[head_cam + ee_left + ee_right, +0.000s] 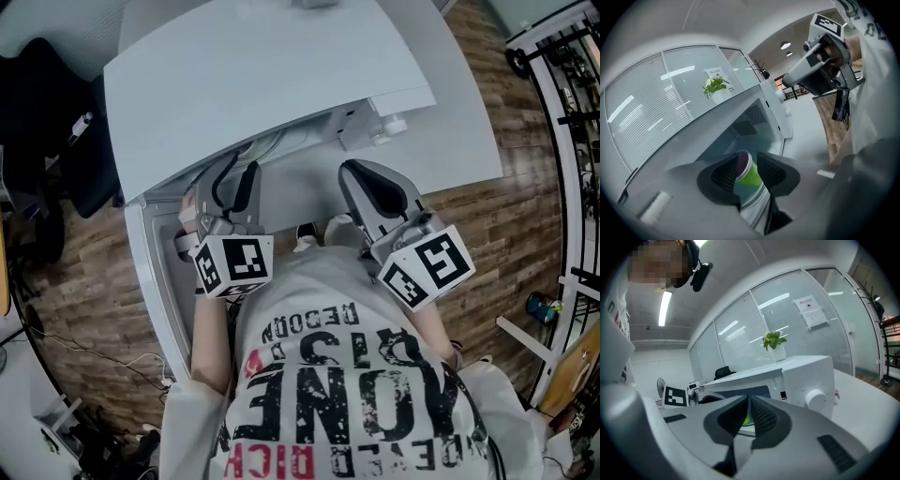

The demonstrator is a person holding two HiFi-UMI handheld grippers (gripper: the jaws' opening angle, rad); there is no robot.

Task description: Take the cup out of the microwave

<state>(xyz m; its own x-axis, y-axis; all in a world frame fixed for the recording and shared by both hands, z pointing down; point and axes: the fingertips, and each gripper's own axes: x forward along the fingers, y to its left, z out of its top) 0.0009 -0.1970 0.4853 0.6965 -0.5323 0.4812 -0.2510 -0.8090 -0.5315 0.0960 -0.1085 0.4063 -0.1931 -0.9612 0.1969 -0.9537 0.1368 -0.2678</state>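
A green and white paper cup (749, 183) stands between the jaws of my left gripper (746, 157), mouth up. The pads sit on either side of its rim with a thin gap on the right, so the jaws are open around it. In the head view the left gripper (236, 176) reaches in under the front of the white microwave (253, 75) and hides the cup. My right gripper (362, 171) hangs beside it by the control panel, shut and empty. A sliver of green cup (746, 418) shows past its closed fingertips (754, 405).
The microwave cavity (740, 129) is open, and a white panel (155, 281) at the left looks like its door. A control knob (816, 398) sits on the right front. A potted plant (774, 344) stands on top. White table (459, 141) lies to the right, wooden floor beyond.
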